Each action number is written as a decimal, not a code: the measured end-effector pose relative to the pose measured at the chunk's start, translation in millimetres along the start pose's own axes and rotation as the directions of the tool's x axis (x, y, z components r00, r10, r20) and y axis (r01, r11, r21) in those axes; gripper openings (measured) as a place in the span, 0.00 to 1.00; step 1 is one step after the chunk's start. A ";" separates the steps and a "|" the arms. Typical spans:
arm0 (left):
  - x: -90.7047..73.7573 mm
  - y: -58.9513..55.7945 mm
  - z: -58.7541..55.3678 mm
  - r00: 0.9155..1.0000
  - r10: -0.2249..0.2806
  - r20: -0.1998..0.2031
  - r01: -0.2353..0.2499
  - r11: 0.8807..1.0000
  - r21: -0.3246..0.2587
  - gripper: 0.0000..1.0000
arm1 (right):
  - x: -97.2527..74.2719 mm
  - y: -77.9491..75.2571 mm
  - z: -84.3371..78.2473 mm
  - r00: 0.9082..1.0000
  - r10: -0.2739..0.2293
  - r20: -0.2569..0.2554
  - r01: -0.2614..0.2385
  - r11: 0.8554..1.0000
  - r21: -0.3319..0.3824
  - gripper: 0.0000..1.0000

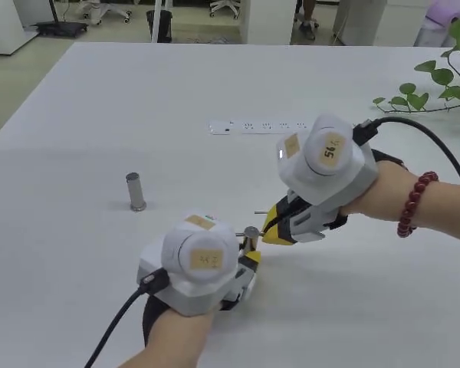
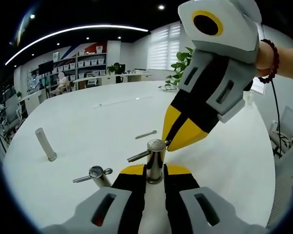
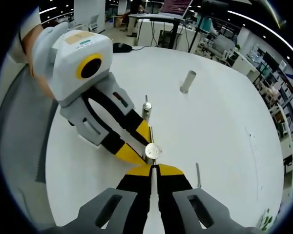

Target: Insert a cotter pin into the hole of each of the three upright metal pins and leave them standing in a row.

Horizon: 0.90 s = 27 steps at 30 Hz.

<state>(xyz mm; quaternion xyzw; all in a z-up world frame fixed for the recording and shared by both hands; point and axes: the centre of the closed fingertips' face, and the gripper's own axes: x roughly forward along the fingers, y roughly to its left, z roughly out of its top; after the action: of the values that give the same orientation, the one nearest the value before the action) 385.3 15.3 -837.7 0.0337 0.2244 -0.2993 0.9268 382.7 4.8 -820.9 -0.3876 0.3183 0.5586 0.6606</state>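
My left gripper (image 2: 156,172) is clamped around the held metal pin (image 2: 156,155), which stands upright on the white workbench (image 1: 215,84) close in front of me. My right gripper (image 3: 154,168) meets it from the right, jaws pinched tight on a cotter pin (image 2: 139,156) that lies crosswise through the hole near that pin's top. Just left of it stands a second metal pin (image 2: 98,175) with a fitted cotter pin (image 2: 83,178) through it. A bare metal pin (image 2: 45,145) stands farther left, and a loose cotter pin (image 2: 145,134) lies on the surface beyond.
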 end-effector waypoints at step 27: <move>-38.0 -12.0 -1.9 0.998 -0.068 -0.006 0.067 0.997 -0.040 0.27 | -21.8 -0.7 39.6 0.974 -0.002 0.225 -0.074 0.941 0.331 0.35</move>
<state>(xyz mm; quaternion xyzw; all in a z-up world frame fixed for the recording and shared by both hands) 350.3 26.4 -821.9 0.0085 0.2347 -0.3258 0.9158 379.2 28.4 -782.5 -0.1982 0.3405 0.5476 0.7382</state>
